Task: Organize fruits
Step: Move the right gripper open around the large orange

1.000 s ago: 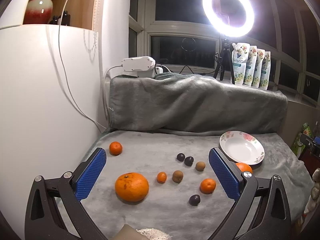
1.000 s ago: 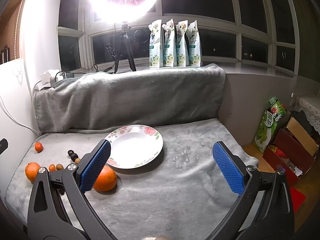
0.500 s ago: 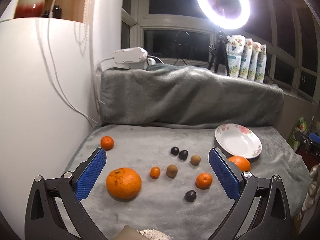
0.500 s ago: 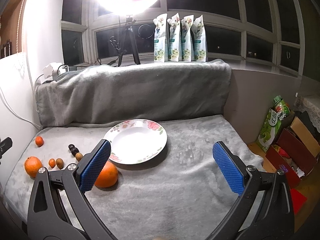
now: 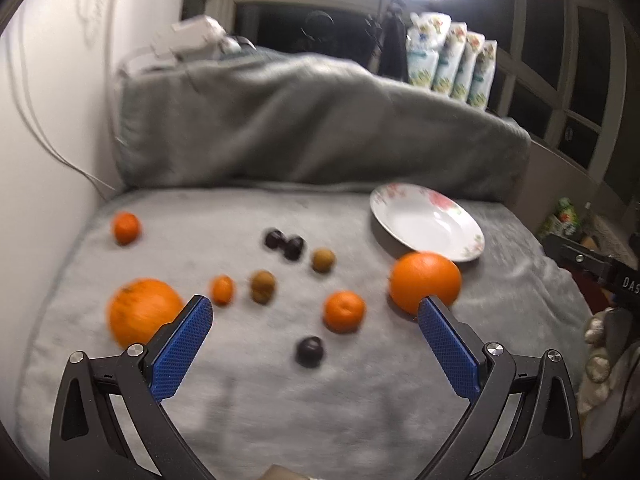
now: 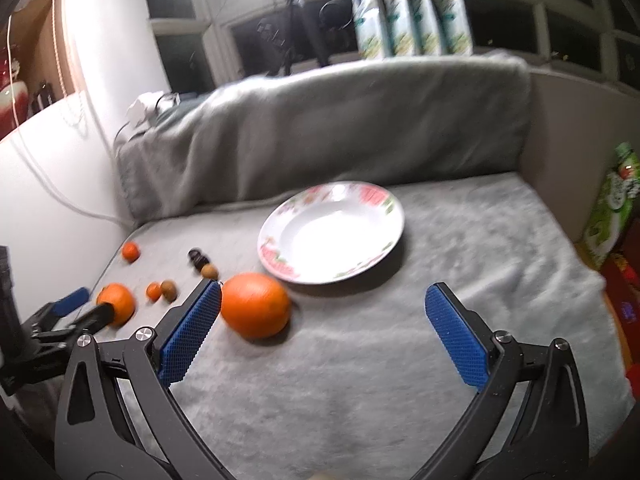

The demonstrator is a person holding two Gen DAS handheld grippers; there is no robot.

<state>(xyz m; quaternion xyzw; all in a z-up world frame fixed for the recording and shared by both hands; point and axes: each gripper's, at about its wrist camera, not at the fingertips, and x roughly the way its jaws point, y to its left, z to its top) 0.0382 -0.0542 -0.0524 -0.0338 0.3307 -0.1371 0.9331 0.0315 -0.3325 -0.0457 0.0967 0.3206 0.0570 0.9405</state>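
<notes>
A white flowered plate lies empty on the grey blanket. Fruit lies loose left of it: a big orange by the plate, a bigger one at the left, small tangerines, brown kiwis and dark plums. My left gripper is open and empty above the fruit. My right gripper is open and empty, near the plate's front; its left finger is beside the orange.
The blanket rises over a backrest behind. A white wall with a cable closes the left. A ring light on a tripod and several pouches stand on the sill. Boxes and a green bag sit past the right edge.
Both grippers have moved forward and tilted down toward the blanket; fruit and plate look larger and lower. The left gripper now shows in the right wrist view. Jaws stayed open.
</notes>
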